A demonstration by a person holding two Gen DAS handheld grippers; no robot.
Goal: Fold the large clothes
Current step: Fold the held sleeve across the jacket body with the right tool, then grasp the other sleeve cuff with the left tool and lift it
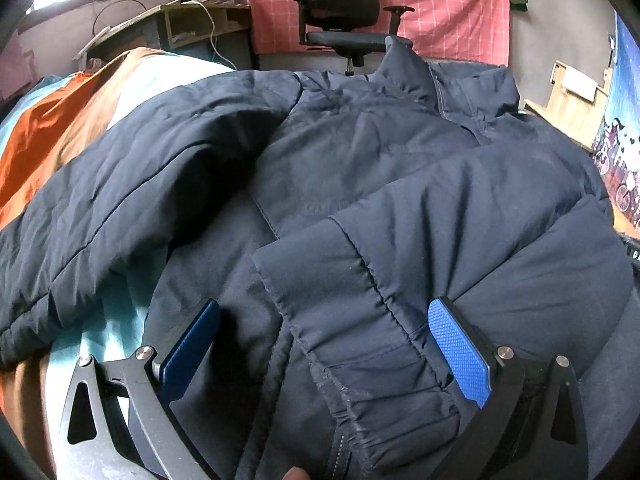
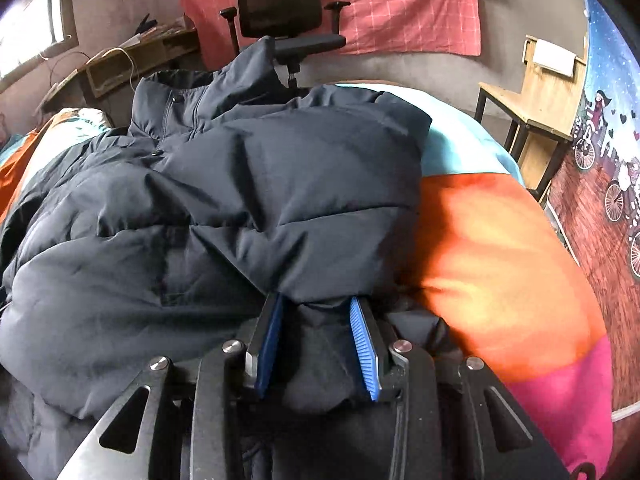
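A black office chair (image 2: 280,16) stands before a pink checked wall cloth (image 2: 400,4); left of the chair a cluttered wooden desk (image 2: 120,64) under a bright window (image 2: 28,36), right a wooden stand (image 2: 532,120).

A dark navy puffer jacket (image 1: 360,160) lies front-up across the bed in front of me, quilted and creased. Its collar stands up at the far end. One sleeve, with a gathered elastic cuff (image 1: 384,360), is folded across the chest.

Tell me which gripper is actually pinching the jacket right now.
The right gripper: its blue fingers squeeze a bunch of the navy puffer jacket. The left gripper is spread wide, its fingers merely straddling the sleeve cuff.
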